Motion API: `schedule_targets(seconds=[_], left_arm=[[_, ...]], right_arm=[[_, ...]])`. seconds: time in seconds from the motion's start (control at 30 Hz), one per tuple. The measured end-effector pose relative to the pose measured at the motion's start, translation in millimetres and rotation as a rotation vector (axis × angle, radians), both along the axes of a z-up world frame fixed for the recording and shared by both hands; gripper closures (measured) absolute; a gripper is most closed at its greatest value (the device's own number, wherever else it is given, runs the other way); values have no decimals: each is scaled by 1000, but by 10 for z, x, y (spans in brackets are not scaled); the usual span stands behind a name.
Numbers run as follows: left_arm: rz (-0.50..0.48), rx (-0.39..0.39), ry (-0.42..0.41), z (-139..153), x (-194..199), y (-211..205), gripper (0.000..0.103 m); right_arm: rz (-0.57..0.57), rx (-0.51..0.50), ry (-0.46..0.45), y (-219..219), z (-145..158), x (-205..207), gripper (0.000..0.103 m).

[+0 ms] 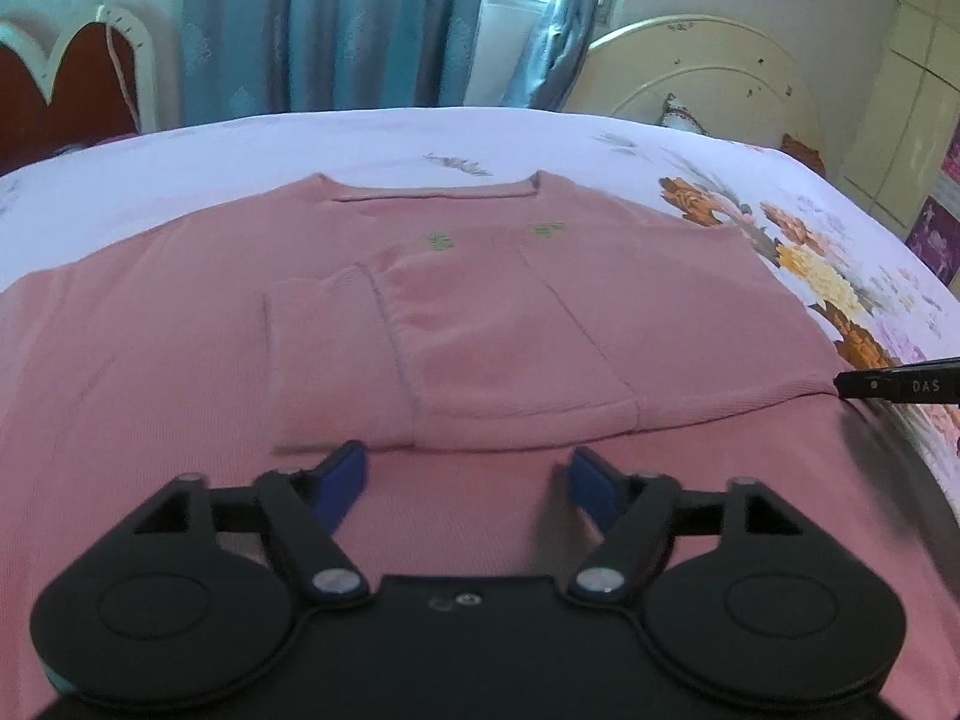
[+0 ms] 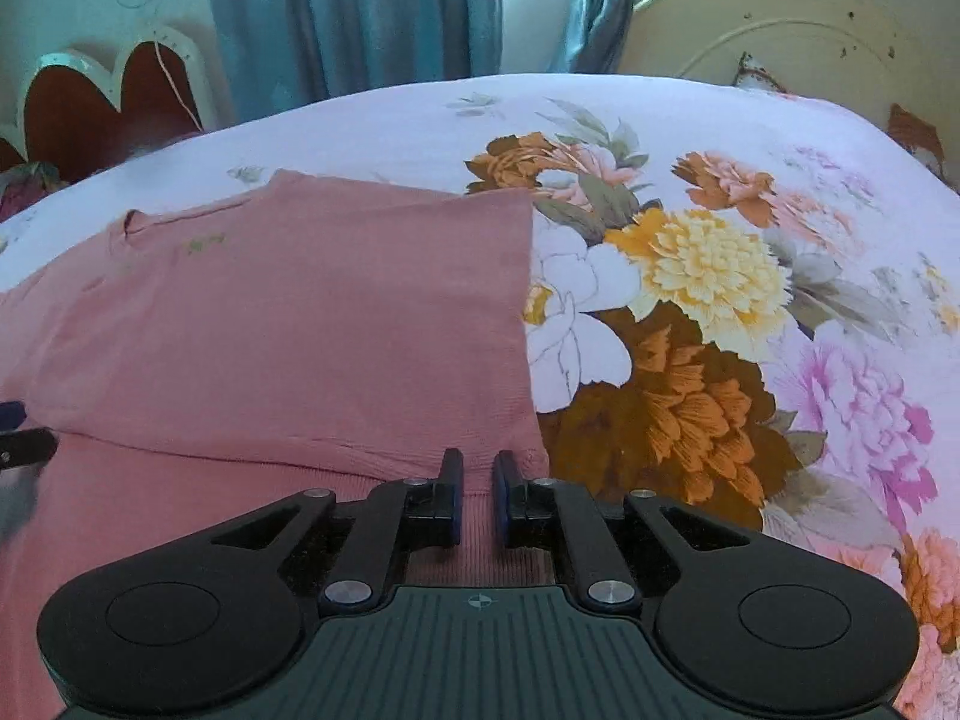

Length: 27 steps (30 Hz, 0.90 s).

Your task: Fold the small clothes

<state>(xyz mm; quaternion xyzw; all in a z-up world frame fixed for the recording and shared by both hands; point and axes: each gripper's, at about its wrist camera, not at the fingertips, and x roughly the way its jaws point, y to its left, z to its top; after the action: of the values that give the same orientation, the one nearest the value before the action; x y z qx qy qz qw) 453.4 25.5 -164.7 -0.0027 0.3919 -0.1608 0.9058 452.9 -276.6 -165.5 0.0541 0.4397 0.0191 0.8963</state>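
A pink knit sweater (image 1: 480, 312) lies flat on the bed with its neckline at the far side and both sleeves folded in over the chest. My left gripper (image 1: 468, 471) is open just above the sweater near its lower middle, holding nothing. My right gripper (image 2: 478, 480) hovers over the sweater's (image 2: 288, 324) lower right hem; its jaws stand a narrow gap apart, with no cloth between them. A right fingertip (image 1: 864, 387) shows at the right edge of the left wrist view, at the sweater's right edge.
The bed has a floral sheet (image 2: 720, 276) with bare room to the right of the sweater. A cream headboard (image 1: 708, 78) stands at the far right, blue curtains (image 1: 336, 24) behind, and a red and white chair back (image 1: 66, 84) at the far left.
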Motion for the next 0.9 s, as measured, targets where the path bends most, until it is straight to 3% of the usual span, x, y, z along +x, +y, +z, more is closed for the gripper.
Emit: schedule_targets(seconds=[0.03,0.07,0.1,0.13,0.17,0.27,0.33,0.43,0.57,0.63,0.73,0.9], left_arm=[[20,2,-7,27,-36,48,0],[47,6,-32,56,-90,133,1],[66,4,-46,82,-137,237,1],[85,1,-48,104,-166,342,1],[122,-2,-51,122,-207,490,2],[263,-32,-58,150,-343,1028,9],[394,-82,-45,130,-445,1510,23],[607,-165,-12,69,-621,2300,36],[811,-216,-51,87,-826,3193,41],[890,-236,-64,87,-859,3564,41],[977,-333,-88,76,-875,4087,44],[1058,-434,-145,10,-774,4570,48]], right_arm=[[-9,2,-11,13,44,-18,94],[-19,3,-37,29,84,-39,80],[-29,-1,-64,50,132,-107,33],[-34,-7,-101,84,166,-144,15],[-24,-1,-126,121,197,-161,10],[0,21,-140,289,272,-141,10],[21,19,-149,440,300,-113,10],[43,31,-139,652,294,-14,23],[54,68,-120,884,268,85,24],[53,69,-116,987,266,110,24],[33,66,-117,1074,289,162,24],[-8,75,-114,1059,396,238,24]])
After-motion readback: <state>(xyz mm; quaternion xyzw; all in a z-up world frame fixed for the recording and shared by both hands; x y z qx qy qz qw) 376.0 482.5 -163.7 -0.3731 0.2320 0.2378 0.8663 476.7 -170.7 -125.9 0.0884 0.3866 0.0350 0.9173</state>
